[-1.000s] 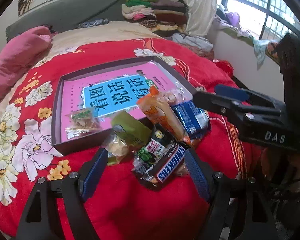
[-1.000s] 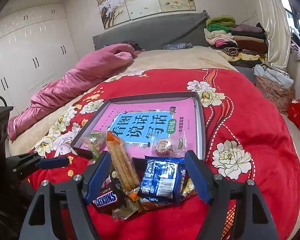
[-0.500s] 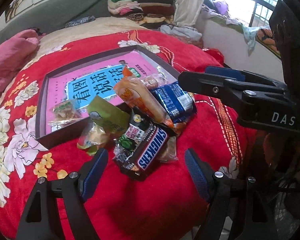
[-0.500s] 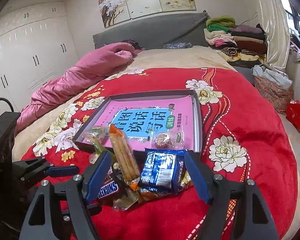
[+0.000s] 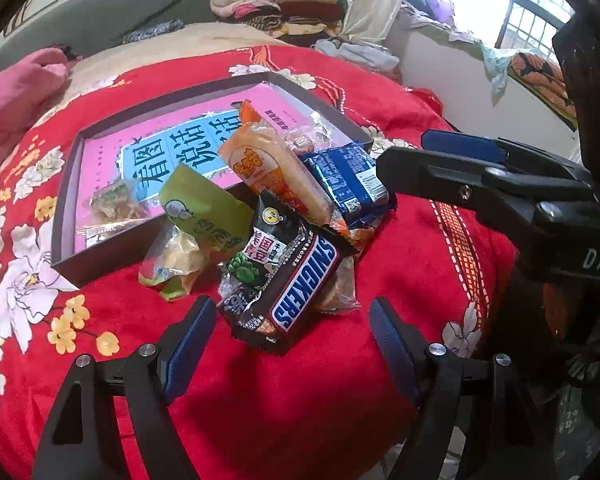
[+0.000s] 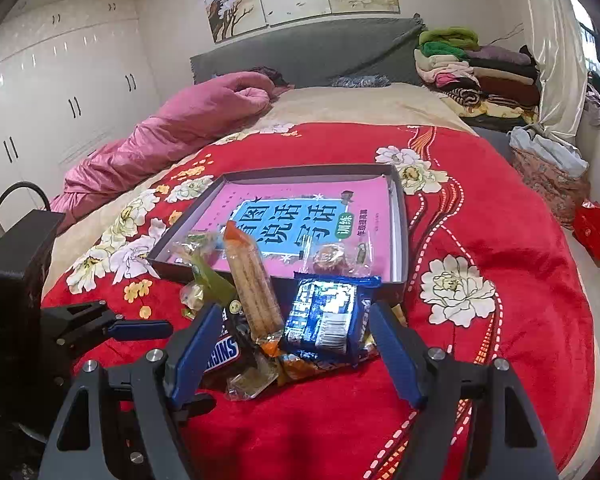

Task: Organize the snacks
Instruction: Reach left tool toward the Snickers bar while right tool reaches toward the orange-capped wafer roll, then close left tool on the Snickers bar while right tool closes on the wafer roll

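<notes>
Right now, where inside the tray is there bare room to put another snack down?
The far half of the dark tray, over the pink book cover, lies bare. Its near edge is crowded: a clear-wrapped snack in one corner, a round wrapped sweet near the other, and the orange cracker pack leaning over the rim.

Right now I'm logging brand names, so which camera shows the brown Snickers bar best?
The left wrist view: the brown Snickers bar lies unobstructed atop the snack pile, its whole logo readable. The right wrist view shows only a sliver of it, mostly hidden behind a blue pad of the right gripper.
</notes>
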`<state>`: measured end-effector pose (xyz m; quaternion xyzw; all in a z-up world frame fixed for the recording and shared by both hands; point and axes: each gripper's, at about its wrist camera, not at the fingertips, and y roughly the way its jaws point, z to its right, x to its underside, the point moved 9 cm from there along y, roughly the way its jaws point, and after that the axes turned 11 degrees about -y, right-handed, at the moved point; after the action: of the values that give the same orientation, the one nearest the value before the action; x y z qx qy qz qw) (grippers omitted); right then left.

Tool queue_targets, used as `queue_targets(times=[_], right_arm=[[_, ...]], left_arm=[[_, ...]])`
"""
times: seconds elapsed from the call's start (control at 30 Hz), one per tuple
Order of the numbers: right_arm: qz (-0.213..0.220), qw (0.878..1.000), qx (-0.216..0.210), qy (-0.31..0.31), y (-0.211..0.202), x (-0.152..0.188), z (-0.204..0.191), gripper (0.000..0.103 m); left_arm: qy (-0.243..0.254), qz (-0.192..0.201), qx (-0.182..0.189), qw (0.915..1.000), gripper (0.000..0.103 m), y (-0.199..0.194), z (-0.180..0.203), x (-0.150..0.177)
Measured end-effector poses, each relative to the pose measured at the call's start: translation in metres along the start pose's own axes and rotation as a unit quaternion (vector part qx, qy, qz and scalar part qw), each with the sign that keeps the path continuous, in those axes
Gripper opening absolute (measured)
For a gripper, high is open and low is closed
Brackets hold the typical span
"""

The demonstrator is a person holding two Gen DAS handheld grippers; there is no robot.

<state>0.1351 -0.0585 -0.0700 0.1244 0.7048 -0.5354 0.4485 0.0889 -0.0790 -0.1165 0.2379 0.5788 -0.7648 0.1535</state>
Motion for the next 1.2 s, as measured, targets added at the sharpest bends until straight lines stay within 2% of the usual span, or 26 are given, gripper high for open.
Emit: queue_targets(times=[0.03, 0.1, 0.4, 0.67, 0.9, 1.2], right_arm=[[-0.001, 1.0, 0.0, -0.001, 0.001, 0.001, -0.001, 0.076], [-0.005, 1.0, 0.001, -0.002, 0.004, 0.001, -0.001, 0.076], [-0.007, 1.0, -0.004, -0.003, 0.013, 0.001, -0.003, 0.076], [-0.007, 0.999, -0.022, -0.028, 0.035, -0.008, -0.015, 0.075], [-0.023, 0.998, -0.024, -0.049, 0.056, -0.008, -0.018, 0.057], [-0.023, 0.997, -0.032, -0.07, 0.069, -0.013, -0.025, 0.048]], left_arm=[[0.0, 0.0, 0.001, 1.0, 0.075, 0.001, -0.001, -0.001], [-0.003, -0.003, 0.005, 1.0, 0.063, 0.004, -0.002, -0.002], [0.006, -0.007, 0.011, 0.9999, 0.048, 0.013, -0.002, -0.006], [-0.006, -0.019, 0.029, 0.9994, 0.043, 0.02, -0.002, -0.003], [-0.005, -0.021, 0.029, 0.9994, 0.041, 0.024, -0.002, -0.003], [-0.01, -0.024, 0.027, 0.9993, 0.041, 0.024, -0.003, -0.001]])
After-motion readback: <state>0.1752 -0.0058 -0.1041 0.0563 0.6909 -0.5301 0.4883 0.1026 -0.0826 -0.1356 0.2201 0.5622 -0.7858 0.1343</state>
